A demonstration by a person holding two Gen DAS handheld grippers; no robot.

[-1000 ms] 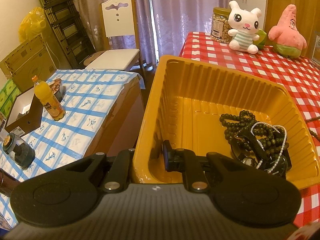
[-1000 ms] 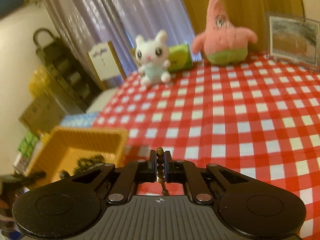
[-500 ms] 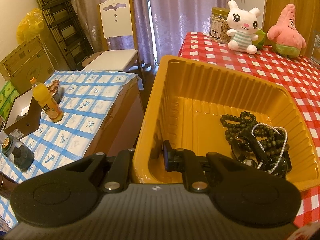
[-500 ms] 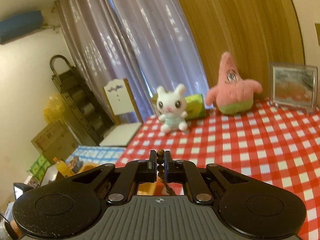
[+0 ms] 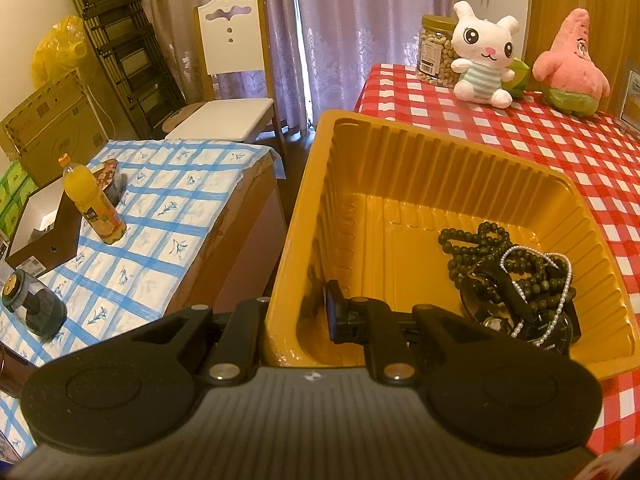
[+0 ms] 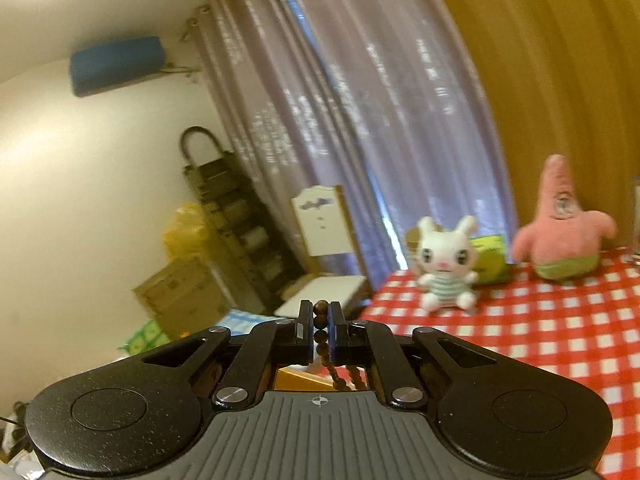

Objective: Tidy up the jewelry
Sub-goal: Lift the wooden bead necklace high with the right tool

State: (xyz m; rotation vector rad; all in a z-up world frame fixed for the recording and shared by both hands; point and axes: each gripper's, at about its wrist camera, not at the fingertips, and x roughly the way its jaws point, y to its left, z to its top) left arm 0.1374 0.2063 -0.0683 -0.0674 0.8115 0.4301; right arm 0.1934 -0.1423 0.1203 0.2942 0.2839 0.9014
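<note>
A string of brown beads (image 6: 320, 322) is clamped between the jaws of the right hand-held gripper (image 6: 320, 330), its loose end hanging below the fingers, and the step in hand is judged to be the carrying of this piece toward the yellow tray (image 5: 400, 160). The near wall of that tray is pinched by the left hand-held gripper (image 5: 298, 316), one finger inside and one outside, so the tray is steadied at the edge of the counter (image 5: 560, 152). Inside the tray, at the corner farthest from the clamped wall, a dark green bead necklace (image 5: 472, 240), a pearl strand (image 5: 560, 280) and dark watches (image 5: 548, 320) are heaped together. The next move is judged to call for the beads to be brought over the tray's bare floor and released there. The counter is covered by a red checked cloth; behind the tray a white rabbit plush (image 5: 484, 64), a pink star plush (image 5: 572, 64) and a jar of nuts (image 5: 434, 52) are set. Beyond the tray, a white chair (image 5: 232, 80) and mauve curtains (image 5: 360, 12) are seen.
</note>
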